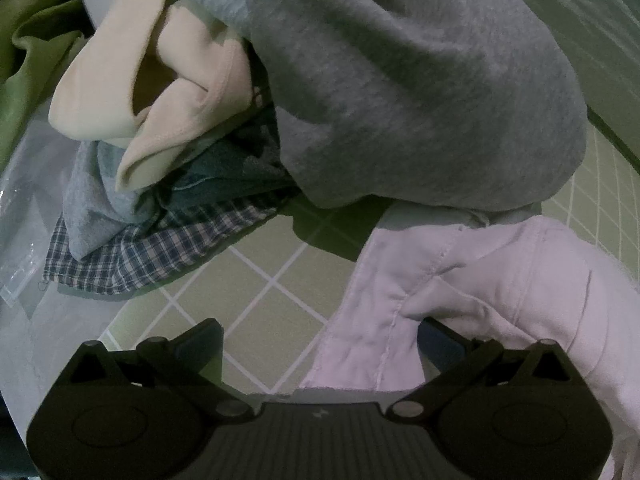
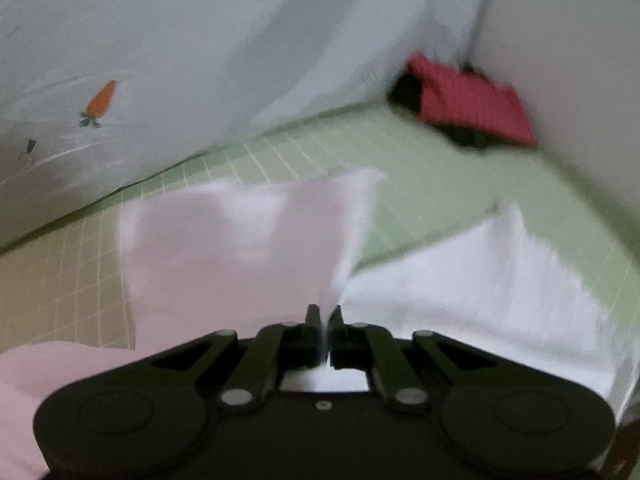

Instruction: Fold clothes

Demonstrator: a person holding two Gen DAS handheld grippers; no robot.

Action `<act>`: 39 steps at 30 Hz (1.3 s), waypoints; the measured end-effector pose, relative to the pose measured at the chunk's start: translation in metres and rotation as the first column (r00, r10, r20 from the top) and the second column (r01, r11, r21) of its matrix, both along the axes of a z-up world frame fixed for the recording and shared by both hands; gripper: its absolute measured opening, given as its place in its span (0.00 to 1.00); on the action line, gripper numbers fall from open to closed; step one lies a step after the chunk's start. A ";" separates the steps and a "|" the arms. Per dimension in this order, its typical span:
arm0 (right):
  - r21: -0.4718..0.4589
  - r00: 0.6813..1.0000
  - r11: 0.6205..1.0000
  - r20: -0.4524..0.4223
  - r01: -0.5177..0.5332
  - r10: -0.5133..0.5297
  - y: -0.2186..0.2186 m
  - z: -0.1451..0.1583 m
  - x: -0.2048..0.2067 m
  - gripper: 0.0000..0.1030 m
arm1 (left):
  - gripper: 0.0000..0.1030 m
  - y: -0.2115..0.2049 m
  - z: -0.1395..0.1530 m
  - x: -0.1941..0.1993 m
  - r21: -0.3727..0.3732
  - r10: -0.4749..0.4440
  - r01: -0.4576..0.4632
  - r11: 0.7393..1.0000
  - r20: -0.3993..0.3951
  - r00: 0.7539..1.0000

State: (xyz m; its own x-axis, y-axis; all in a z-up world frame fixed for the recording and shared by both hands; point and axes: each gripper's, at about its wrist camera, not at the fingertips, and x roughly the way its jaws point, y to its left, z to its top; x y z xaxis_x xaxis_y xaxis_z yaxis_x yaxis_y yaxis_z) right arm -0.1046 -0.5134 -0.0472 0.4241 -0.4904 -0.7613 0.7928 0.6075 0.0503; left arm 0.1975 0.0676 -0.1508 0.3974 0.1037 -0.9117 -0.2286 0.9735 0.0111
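A pale pink garment (image 1: pixel 472 292) lies on the green gridded mat (image 1: pixel 256 280) in the left wrist view. My left gripper (image 1: pixel 320 336) is open; the garment's edge lies between its jaws and drapes over the right finger. In the right wrist view the same pink garment (image 2: pixel 236 248) hangs in front of me, blurred. My right gripper (image 2: pixel 325 314) is shut on a thin edge of the pink garment.
A heap of clothes sits ahead of the left gripper: a grey sweatshirt (image 1: pixel 420 92), a cream garment (image 1: pixel 160 92), a plaid cloth (image 1: pixel 160 244). A folded white cloth (image 2: pixel 492 292), a red checked item (image 2: pixel 468 104) and a carrot-print sheet (image 2: pixel 160 60) show on the right.
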 end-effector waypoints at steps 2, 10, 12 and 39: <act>0.014 0.999 1.000 0.037 0.008 -0.009 -0.001 -0.001 -0.003 0.18 | 1.00 0.000 0.001 0.001 -0.003 0.008 -0.008 1.000 -0.019 1.000; 0.018 0.983 0.997 0.166 0.079 -0.081 -0.020 0.014 -0.026 0.70 | 1.00 -0.010 0.036 -0.033 -0.031 0.016 -0.014 0.999 0.053 0.998; 0.068 0.974 0.991 0.192 0.112 -0.123 -0.037 0.012 -0.032 0.73 | 1.00 -0.016 0.049 -0.044 -0.043 0.007 -0.004 0.999 0.077 0.997; 0.212 0.974 0.953 0.023 0.217 -0.227 -0.172 -0.064 0.015 0.80 | 0.90 -0.187 0.036 0.086 -0.183 -0.097 0.091 0.979 -0.025 0.995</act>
State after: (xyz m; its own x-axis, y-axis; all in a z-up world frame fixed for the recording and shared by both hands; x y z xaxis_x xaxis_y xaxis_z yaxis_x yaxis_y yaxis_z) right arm -0.0900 -0.6853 -0.1112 0.3594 -0.4101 -0.8382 0.9002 0.3889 0.1958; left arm 0.2833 -0.1194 -0.1145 0.3667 -0.1011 -0.9248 -0.1381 0.9772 -0.1616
